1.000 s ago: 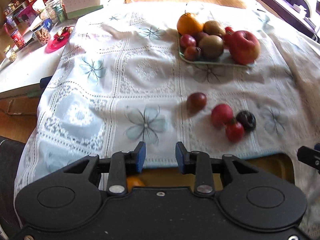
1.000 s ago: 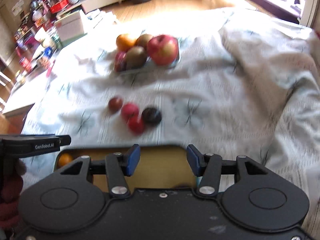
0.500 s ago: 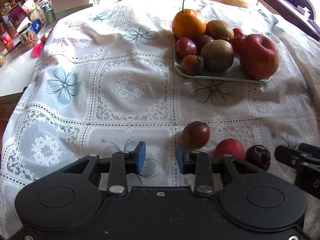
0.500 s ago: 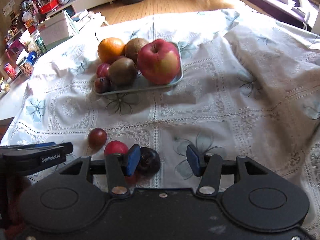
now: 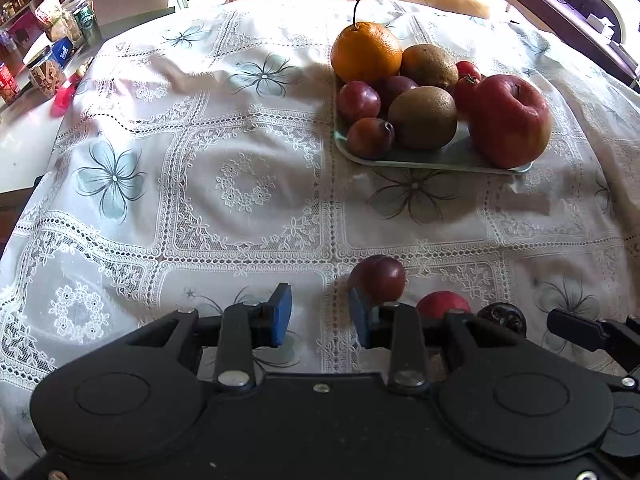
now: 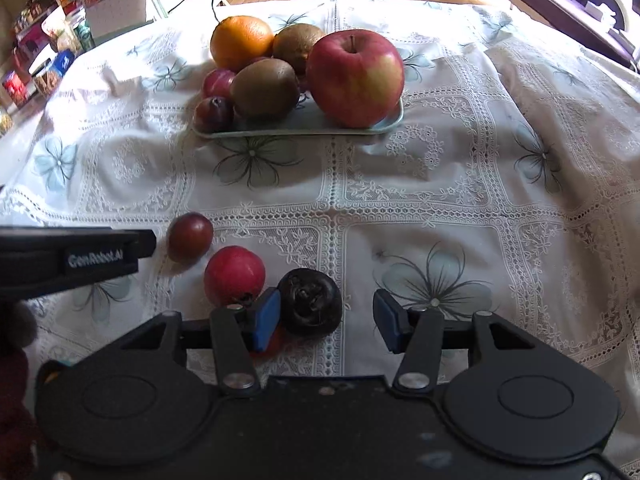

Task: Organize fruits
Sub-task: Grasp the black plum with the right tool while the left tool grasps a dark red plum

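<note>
Fruits (image 6: 234, 276) loose on counter, way closer now than a sec ago; both grippers (image 6: 326, 320) dropped in, part-open, gripping nothing, dark one (image 6: 310, 302) looks next.

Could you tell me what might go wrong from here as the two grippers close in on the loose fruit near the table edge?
The dark fruit sits off-centre, against the right gripper's left pad, so closing the jaws may nudge it into the red fruit beside it. The left gripper's jaws stand narrow and empty, beside the plum rather than around it; advancing could roll it away. The tray is already crowded, so added fruit may tumble off.
</note>
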`<state>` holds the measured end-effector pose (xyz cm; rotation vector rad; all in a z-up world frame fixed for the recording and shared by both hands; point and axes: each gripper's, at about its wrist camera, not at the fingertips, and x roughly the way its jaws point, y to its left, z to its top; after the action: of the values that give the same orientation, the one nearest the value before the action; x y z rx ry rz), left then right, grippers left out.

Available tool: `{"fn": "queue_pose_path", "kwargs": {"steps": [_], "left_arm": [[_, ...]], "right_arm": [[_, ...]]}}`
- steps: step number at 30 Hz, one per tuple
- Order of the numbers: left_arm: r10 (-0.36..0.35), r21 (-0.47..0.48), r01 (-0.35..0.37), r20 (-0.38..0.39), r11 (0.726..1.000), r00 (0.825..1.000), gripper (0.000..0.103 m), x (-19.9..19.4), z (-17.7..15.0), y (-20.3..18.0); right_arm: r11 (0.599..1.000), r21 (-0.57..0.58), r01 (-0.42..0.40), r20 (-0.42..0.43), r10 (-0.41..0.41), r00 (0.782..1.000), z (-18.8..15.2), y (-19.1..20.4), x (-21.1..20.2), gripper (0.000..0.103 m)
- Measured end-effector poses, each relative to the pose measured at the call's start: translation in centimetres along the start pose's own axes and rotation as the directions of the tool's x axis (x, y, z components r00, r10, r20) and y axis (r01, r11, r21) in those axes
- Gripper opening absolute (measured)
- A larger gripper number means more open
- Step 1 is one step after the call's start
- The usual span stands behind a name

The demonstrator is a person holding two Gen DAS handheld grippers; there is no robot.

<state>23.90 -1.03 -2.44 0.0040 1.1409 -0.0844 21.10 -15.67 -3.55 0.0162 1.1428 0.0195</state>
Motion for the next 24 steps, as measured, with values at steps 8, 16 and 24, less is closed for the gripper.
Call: {"fn": "queue_pose_path", "kwargs": {"steps": [8,16,24], "left_arm": [[-0.012,-0.024,0.012,-0.011,1.000,1.000,0.042,0.2,0.2,0.5],[-0.056,-0.009,0.056,0.010,0.998,0.998,0.042,0.3,0.6,-0.4],[-0.066,0.042,0.065,0.036,0.997,0.997,0.045,1.2,0.9,-2.5]], "right_arm": [[1.000,-0.001,0.006,-0.032,-0.006,0.999,0.7,0.4,2.1,0.054],[1.000,0.003,0.010,0.017,-0.010,1.000,-0.5,-0.6,0.5,0.040],[0.998,0.061,-0.002,0.084,-0.003,0.996,-1.4,-3.3,-2.5,0.041]]}}
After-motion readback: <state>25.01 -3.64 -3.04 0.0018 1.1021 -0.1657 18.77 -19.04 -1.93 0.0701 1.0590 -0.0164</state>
